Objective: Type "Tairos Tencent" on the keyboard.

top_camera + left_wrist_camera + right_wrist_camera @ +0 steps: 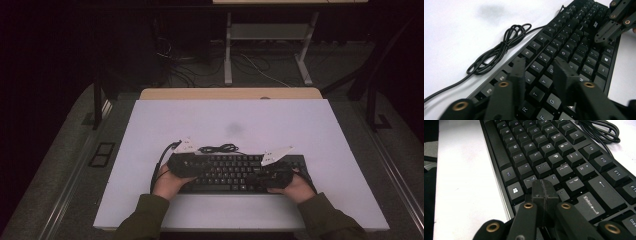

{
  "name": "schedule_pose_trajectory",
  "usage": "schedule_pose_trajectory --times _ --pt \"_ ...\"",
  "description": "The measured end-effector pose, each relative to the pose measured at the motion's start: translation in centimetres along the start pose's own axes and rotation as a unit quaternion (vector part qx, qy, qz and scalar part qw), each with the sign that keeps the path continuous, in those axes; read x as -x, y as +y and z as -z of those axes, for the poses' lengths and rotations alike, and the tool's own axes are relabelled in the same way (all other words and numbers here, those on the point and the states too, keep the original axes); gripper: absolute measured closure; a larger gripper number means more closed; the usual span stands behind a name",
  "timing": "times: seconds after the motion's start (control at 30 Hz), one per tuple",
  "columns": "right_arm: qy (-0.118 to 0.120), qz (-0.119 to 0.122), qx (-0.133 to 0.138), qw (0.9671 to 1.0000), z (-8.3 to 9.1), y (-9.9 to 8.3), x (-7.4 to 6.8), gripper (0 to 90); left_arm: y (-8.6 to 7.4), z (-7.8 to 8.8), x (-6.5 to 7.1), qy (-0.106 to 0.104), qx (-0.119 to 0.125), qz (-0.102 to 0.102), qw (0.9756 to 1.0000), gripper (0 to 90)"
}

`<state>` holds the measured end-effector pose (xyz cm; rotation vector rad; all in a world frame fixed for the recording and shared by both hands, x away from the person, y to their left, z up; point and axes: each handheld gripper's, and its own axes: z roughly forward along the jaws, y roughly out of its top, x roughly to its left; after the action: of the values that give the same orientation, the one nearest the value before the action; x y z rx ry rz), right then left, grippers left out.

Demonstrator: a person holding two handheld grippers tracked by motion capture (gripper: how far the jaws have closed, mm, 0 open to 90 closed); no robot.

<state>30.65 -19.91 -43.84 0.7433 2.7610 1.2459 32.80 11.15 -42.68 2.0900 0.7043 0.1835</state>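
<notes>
A black keyboard (235,172) lies near the front edge of the white table (225,120); its bundled black cable (218,148) rests just behind it. My left gripper (204,165) hovers over the keyboard's left half. In the left gripper view its jaws (539,63) stand partly apart above the letter keys (564,45), with nothing between them. My right gripper (253,177) is over the keyboard's right half. Its jaws (544,185) are pressed together, shut on nothing, just above the keys (544,150) near Enter. The right gripper (609,32) also shows far off in the left gripper view.
The coiled cable (496,53) (599,130) lies on bare white table behind the keyboard. A wooden strip (230,93) borders the table's far edge. Beyond it, on the dark floor, stand a metal desk frame (265,45) and loose wires (175,60).
</notes>
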Motion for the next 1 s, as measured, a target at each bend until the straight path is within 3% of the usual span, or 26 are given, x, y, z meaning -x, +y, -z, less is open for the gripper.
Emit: schedule_pose_trajectory --times 0.47,1.0 --pt "0.000 0.001 0.000 1.0000 0.00 0.01 0.01 89.4 -0.12 -0.02 -0.11 -0.002 -0.027 0.007 0.9996 88.7" --pt "0.000 0.002 -0.001 1.0000 0.00 0.02 0.02 89.4 -0.27 -0.38 -0.23 0.003 -0.054 0.005 0.9985 89.1"
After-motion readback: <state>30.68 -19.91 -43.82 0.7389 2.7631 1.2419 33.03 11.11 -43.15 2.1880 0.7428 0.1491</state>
